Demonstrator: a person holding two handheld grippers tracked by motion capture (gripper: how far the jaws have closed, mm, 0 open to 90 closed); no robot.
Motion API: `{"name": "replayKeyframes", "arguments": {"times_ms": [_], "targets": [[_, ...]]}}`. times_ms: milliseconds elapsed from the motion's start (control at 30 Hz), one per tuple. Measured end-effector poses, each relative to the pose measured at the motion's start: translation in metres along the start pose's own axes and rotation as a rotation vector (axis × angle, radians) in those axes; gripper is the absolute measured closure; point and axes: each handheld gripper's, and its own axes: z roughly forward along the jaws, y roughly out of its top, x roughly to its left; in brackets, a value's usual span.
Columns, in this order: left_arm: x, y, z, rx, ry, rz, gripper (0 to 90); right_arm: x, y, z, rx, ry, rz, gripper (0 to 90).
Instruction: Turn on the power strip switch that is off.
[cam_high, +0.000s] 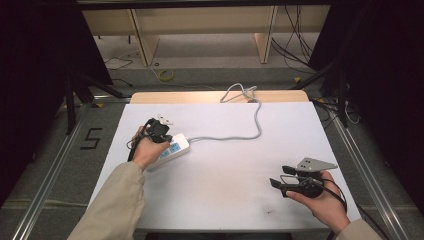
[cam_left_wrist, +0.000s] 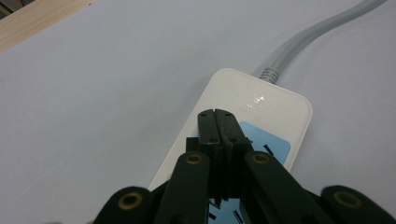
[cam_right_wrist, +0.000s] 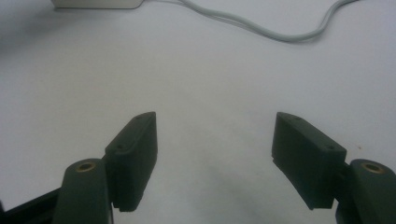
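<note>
White table; closed left gripper over power strip

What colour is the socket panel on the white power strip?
Light blue, set into the white plastic power strip, under the shut left gripper. Best seen in the left gripper view.

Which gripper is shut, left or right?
The left gripper: its jaws meet over the white power strip. The right gripper has jaws wide apart above the bare table.
</note>
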Motion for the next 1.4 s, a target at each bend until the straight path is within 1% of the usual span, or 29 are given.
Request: {"name": "replayKeyframes", "arguments": {"times_ms": [133, 200, 533, 833, 1400], "targets": [[0.000, 0.001, 0.003, 0.000, 0.001, -0.008, 89.8, 0.000, 0.000, 0.000, -0.001, 0.000, 0.000, 31.7], [0.000, 0.001, 0.004, 0.005, 0.004, 0.001, 89.8, 0.000, 0.000, 0.000, -0.001, 0.000, 0.000, 31.7], [0.000, 0.003, 0.009, 0.007, 0.020, 0.011, 89.8, 0.000, 0.000, 0.000, -0.001, 0.003, 0.002, 31.7], [0.001, 0.004, 0.013, 0.013, 0.025, 0.030, 89.8, 0.001, 0.000, 0.000, -0.001, 0.003, 0.001, 31.4], [0.002, 0.005, 0.019, 0.024, 0.025, 0.020, 89.8, 0.001, 0.000, 0.000, -0.002, 0.006, 0.004, 31.4]]}}
